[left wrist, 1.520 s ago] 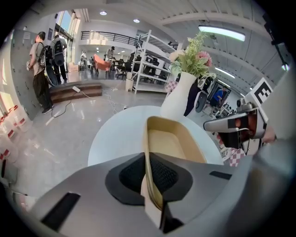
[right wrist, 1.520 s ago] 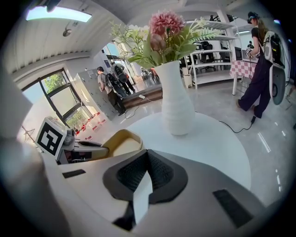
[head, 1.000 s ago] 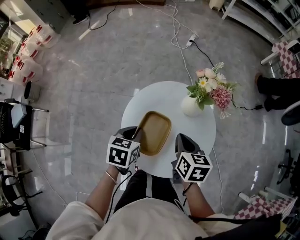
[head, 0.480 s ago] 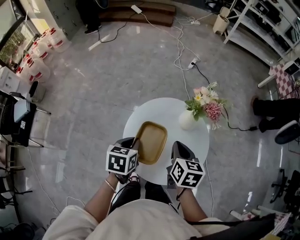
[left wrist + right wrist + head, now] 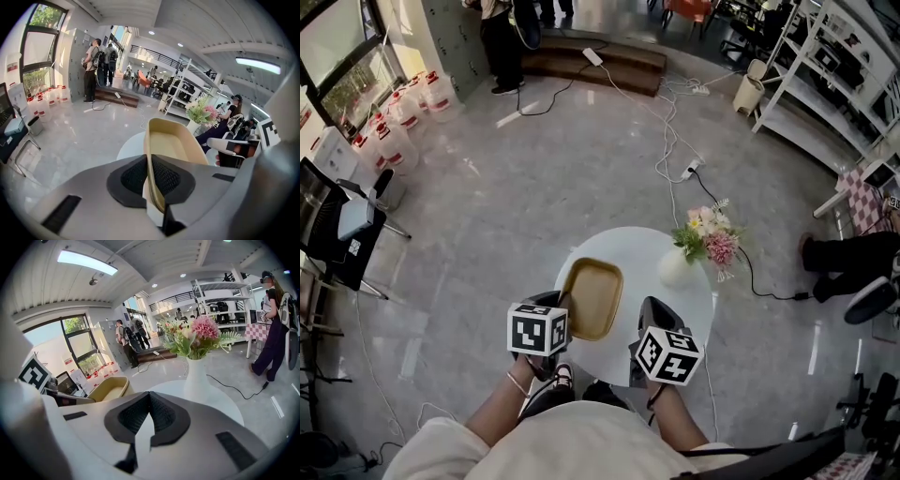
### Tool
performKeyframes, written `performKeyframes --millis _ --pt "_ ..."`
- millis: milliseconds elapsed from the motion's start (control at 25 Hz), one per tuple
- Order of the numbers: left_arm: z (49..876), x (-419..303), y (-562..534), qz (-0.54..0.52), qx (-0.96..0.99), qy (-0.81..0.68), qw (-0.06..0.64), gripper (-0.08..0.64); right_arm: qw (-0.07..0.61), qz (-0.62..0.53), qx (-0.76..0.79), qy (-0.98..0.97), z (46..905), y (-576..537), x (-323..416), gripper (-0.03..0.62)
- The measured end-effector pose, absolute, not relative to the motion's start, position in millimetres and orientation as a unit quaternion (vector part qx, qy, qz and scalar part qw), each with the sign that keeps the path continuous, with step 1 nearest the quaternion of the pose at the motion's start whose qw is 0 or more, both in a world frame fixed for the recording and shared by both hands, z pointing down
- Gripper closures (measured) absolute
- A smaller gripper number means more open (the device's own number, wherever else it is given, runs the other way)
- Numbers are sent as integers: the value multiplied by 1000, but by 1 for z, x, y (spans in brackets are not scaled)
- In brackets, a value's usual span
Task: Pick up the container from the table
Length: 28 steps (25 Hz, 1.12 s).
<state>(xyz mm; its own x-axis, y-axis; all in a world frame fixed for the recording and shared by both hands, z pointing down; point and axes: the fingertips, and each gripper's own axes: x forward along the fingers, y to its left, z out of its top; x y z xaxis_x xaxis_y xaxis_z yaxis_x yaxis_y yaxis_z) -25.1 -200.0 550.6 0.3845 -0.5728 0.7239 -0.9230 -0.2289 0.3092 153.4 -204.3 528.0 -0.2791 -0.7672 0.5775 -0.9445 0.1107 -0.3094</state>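
Gripping the near rim of the tan container [image 5: 171,143], the left gripper [image 5: 149,157] is clamped on its thin wall; the right gripper [image 5: 149,397] is closed on nothing, just beside it. Container is over the round worktop [image 5: 623,246], near the vase [image 5: 675,269]; can't tell if it's clear of the surface. Looks like light, stiff, smooth plastic, so a one-sided rim pinch may swing: take the wall deep.

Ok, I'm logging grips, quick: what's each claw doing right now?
Left claw: closed on the rim of the yellow container.
Right claw: closed, nothing between its pads.
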Motion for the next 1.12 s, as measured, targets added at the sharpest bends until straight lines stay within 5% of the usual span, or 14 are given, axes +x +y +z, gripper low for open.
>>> performKeyframes --millis 1120 --pt "513 -48 -173 151 680 -597 398 529 127 256 512 -810 469 -239 125 568"
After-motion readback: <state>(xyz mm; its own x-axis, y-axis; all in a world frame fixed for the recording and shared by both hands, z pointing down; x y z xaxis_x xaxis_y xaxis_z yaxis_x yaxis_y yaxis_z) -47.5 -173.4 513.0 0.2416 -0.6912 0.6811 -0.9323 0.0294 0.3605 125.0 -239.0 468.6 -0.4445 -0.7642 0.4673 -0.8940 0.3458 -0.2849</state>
